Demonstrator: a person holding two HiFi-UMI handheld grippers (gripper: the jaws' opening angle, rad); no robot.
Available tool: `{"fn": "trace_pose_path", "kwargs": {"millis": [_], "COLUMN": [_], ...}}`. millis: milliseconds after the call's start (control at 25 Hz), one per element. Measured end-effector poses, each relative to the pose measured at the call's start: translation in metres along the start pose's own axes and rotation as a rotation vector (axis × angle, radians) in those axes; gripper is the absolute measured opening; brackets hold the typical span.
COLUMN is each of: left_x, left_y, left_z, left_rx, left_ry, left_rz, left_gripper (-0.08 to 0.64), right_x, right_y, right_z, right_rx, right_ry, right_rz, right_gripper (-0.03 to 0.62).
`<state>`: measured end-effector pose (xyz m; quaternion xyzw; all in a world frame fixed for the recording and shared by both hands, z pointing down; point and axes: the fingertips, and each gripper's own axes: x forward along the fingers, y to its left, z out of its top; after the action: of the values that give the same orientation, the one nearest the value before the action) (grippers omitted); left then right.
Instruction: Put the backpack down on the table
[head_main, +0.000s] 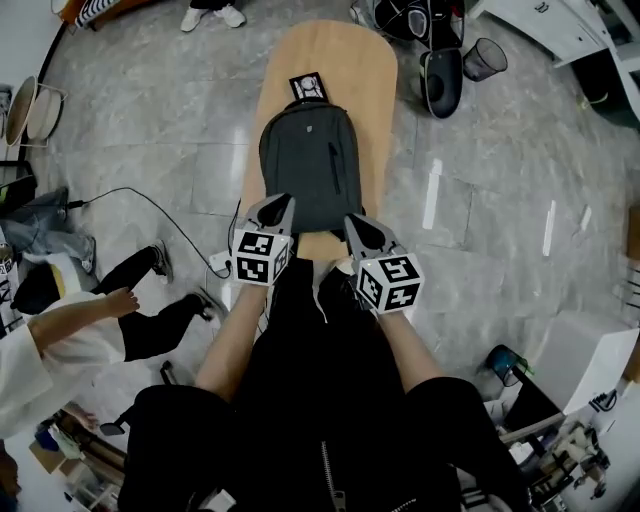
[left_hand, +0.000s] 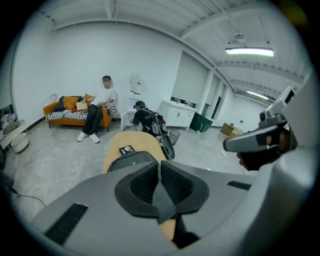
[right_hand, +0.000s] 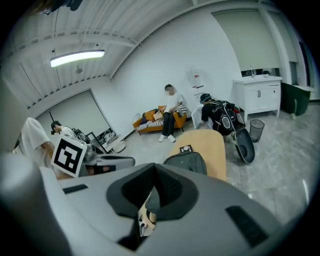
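Wooden table (head_main: 330, 60) carries the backpack (head_main: 310, 165) flat, long axis running away from you. Your left gripper (head_main: 286, 200) and right gripper (head_main: 352, 220) hover at its near end, equally close, fingers (left_hand: 142, 185) closed on nothing.

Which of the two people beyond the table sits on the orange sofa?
The person in a white top, on the sofa; the person in black crouches near the table.

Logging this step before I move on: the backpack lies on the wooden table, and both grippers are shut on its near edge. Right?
Not quite. The backpack lies on the table, and the left gripper and right gripper are shut, but on nothing: each gripper view shows its jaws together, with the backpack lying clear ahead.
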<state>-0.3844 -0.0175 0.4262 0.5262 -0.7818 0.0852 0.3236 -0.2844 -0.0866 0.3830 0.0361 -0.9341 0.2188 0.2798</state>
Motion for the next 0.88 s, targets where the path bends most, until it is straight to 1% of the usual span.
{"fn": "trace_pose_path", "kwargs": {"millis": [120, 240, 440, 600, 880], "left_x": [-0.027, -0.049, -0.077, -0.096, -0.101], "left_y": [-0.031, -0.053, -0.084, -0.097, -0.116], "left_z": [-0.002, 0.0, 0.001, 0.007, 0.002], "left_rx": [0.011, 0.02, 0.001, -0.01, -0.014], "left_ry": [-0.035, -0.065, -0.109, -0.174, -0.186], "left_rz": [0.049, 0.073, 0.077, 0.104, 0.084], "left_gripper": [0.031, 0.031, 0.031, 0.031, 0.031], "right_x": [-0.028, -0.048, -0.077, -0.089, -0.097], "right_y": [0.006, 0.012, 0.021, 0.029, 0.038], "right_z": [-0.002, 0.003, 0.005, 0.003, 0.0], "right_rx": [0.003, -0.033, -0.075, -0.11, -0.153], "right_ry": [-0.06, -0.102, -0.144, -0.156, -0.158], "right_rz": [0.022, 0.028, 0.038, 0.053, 0.063], "right_gripper": [0.009, 0.009, 0.009, 0.009, 0.009]}}
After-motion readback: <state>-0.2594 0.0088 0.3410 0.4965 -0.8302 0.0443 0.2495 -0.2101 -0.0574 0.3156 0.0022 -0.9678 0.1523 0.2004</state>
